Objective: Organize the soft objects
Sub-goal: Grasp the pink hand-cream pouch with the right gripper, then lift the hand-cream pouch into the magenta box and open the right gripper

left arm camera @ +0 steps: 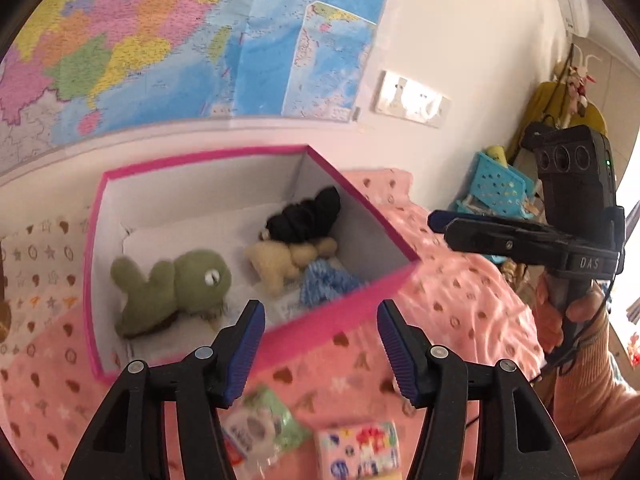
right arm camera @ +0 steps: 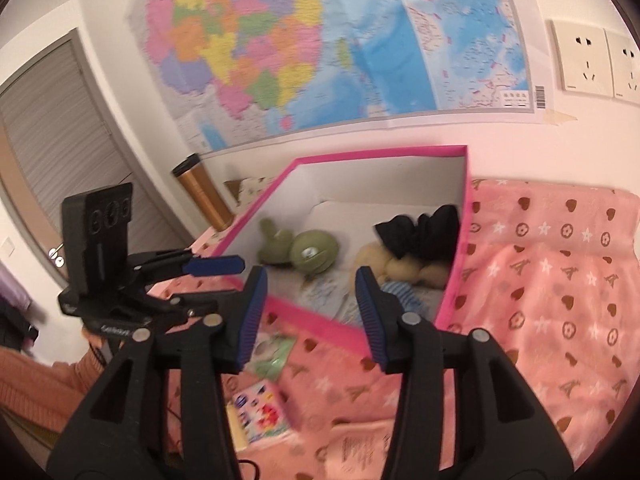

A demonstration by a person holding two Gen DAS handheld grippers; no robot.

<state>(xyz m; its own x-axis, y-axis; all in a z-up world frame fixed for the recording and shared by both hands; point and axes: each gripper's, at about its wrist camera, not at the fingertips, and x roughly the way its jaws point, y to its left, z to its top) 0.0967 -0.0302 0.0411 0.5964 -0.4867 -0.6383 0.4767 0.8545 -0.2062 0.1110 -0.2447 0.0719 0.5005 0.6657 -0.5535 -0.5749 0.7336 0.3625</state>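
A pink-rimmed box (left arm camera: 256, 153) (right arm camera: 320, 322) stands on the pink blanket and holds soft things: a green plush (left arm camera: 176, 284) (right arm camera: 312, 250), a beige plush (left arm camera: 280, 260) (right arm camera: 400, 266), a black fabric bundle (left arm camera: 308, 212) (right arm camera: 424, 232) and a blue striped cloth (left arm camera: 324, 284) (right arm camera: 400, 292). My left gripper (left arm camera: 320, 348) is open over the box's near rim, with nothing between its fingers. My right gripper (right arm camera: 310, 312) is open too, empty, just before the near rim. Each gripper appears in the other's view, the right one (left arm camera: 460, 226) and the left one (right arm camera: 224, 266).
Two small packets lie on the pink blanket (right arm camera: 552, 288) in front of the box, a green one (left arm camera: 264, 420) (right arm camera: 272, 354) and a colourful one (left arm camera: 360, 448) (right arm camera: 260, 412). A gold flask (right arm camera: 204, 192) stands left of the box. A map hangs on the wall (left arm camera: 460, 40). A blue basket (left arm camera: 496, 184) sits at the right.
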